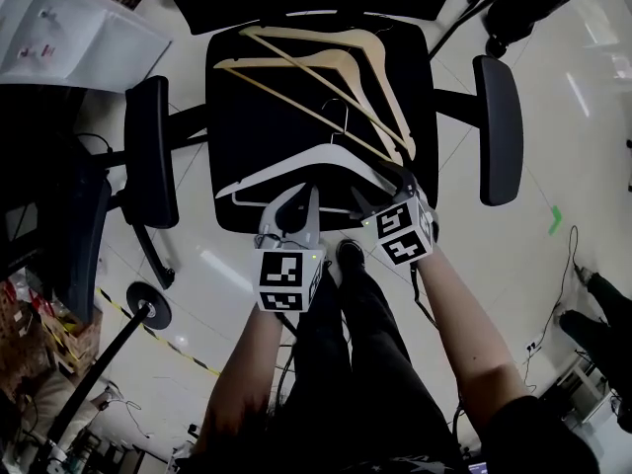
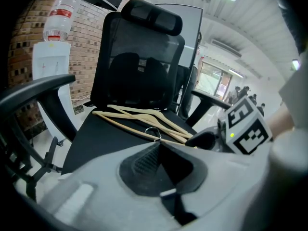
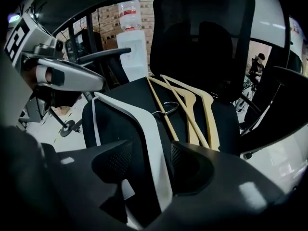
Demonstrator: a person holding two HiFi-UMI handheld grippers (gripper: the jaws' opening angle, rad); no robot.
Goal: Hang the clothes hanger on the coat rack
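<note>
My open right tool (image 3: 150,150) straddles the white plastic hanger (image 3: 139,119) on the black office-chair seat (image 1: 259,117), ready to grip; my left tool (image 2: 156,146) is closed, empty.

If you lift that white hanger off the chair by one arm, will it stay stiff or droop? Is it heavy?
The white hanger keeps a crisp arched shape on the chair seat, so it is probably stiff. Its thin, flat arms suggest light plastic. The open jaws of the right gripper straddle one arm, off-centre, so it may tilt once lifted.
</note>
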